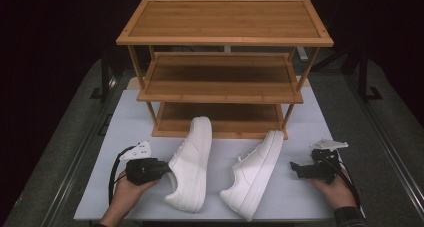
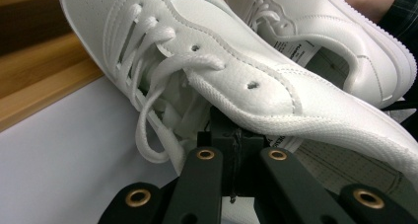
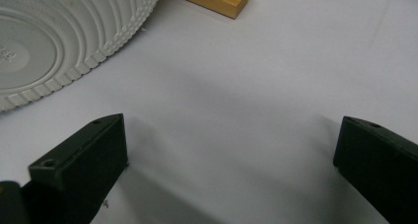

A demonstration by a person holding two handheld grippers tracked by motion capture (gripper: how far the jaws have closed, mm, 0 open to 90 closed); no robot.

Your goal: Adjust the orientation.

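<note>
Left gripper pinches the collar of the left shoe, on the table before the rack. Right gripper idles, jaws spread. Risk: the thin collar hold lets the shoe swing or slip and hit the right shoe.

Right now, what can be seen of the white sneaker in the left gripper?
The left sneaker is a white low-top of leather-looking material, with white laces, small vent holes in its side and a stitched collar. It lies tipped toward the other sneaker on the white table cover, toe reaching the wooden rack. The left gripper is shut on its collar, one jaw inside the opening. A printed label shows inside.
</note>
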